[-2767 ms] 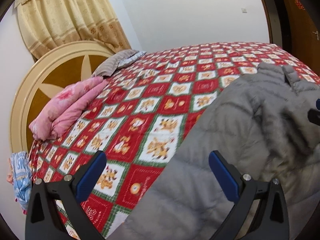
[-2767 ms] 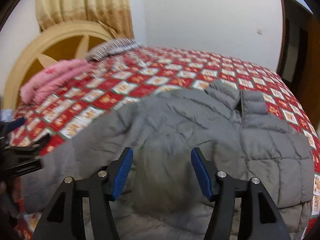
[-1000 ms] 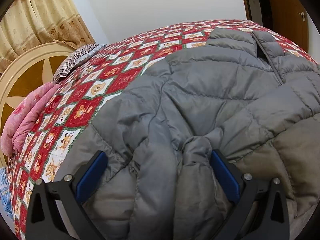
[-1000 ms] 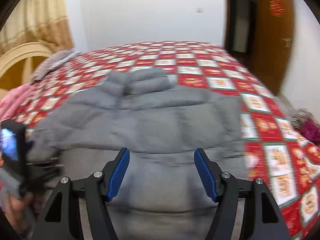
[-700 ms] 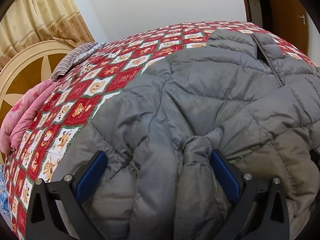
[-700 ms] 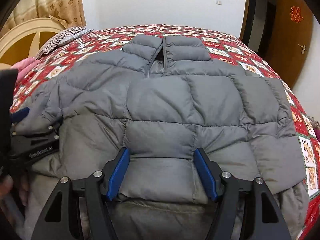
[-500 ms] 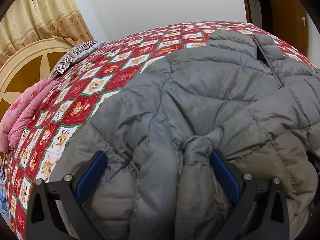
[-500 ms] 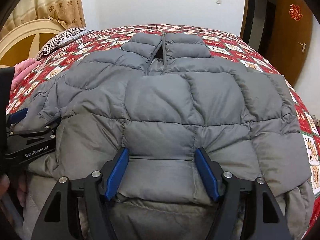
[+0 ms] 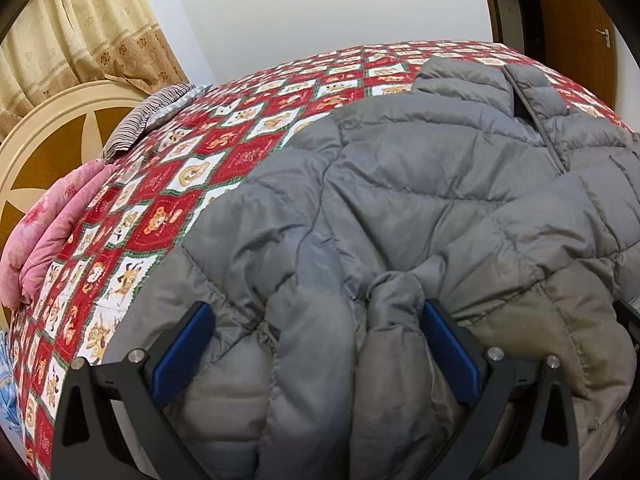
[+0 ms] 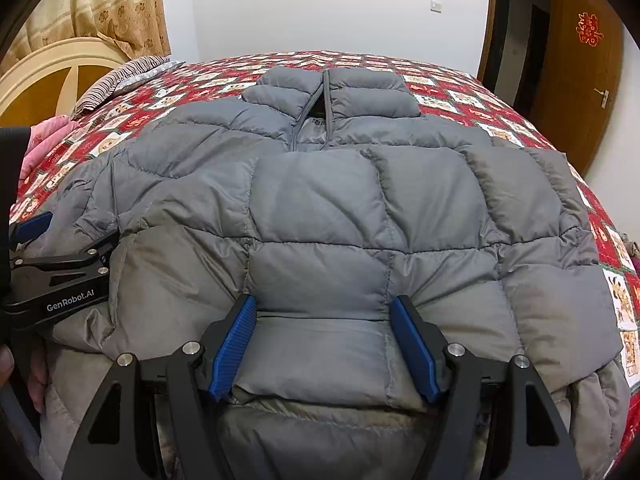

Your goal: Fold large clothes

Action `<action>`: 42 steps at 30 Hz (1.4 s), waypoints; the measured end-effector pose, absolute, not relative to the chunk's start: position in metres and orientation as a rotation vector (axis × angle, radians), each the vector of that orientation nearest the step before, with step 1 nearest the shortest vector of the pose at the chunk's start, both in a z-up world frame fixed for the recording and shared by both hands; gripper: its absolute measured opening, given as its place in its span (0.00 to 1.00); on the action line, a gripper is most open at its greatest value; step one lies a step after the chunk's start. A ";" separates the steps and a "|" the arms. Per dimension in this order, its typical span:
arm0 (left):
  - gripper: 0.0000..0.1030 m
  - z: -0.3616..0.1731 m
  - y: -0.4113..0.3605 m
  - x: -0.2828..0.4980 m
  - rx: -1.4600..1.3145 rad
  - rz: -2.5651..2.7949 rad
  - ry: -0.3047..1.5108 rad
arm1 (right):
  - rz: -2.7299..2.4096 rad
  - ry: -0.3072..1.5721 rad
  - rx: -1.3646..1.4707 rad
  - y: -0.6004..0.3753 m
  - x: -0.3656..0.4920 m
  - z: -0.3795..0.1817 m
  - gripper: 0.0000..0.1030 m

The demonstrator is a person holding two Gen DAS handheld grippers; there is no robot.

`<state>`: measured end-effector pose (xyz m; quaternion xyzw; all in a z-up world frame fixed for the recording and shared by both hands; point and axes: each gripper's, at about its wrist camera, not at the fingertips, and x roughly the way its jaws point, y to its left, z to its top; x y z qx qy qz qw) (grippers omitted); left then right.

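Note:
A grey puffer jacket [image 9: 420, 184] lies spread front-up on the bed, collar at the far side [image 10: 332, 88]. My left gripper [image 9: 316, 344] is low over its left sleeve area. Its jaws stand wide, with bunched folds of the jacket between the blue pads [image 9: 182, 352]. My right gripper [image 10: 324, 340] sits at the jacket's near hem. It is open too, with a puffy panel lying between its pads [image 10: 234, 344]. The right wrist view shows the left gripper [image 10: 68, 240] at the left edge, held by a hand [image 10: 36, 376].
The bed carries a red and white patterned quilt [image 9: 168, 216]. A folded pink blanket [image 9: 52, 232] and a striped pillow [image 9: 148, 120] lie by the round headboard [image 9: 48, 140]. A curtain [image 9: 80, 40] hangs behind. A brown door [image 10: 580, 80] stands at the right.
My right gripper has come down and closer onto the jacket's near hem, and the view has steadied. My left gripper has kept still over the sleeve since a second ago.

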<state>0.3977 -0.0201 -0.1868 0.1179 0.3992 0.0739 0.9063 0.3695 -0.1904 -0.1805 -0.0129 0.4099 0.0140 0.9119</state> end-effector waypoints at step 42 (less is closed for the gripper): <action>1.00 -0.140 0.188 0.212 0.260 0.507 0.838 | 0.071 0.806 -0.005 -0.198 0.311 -0.141 0.74</action>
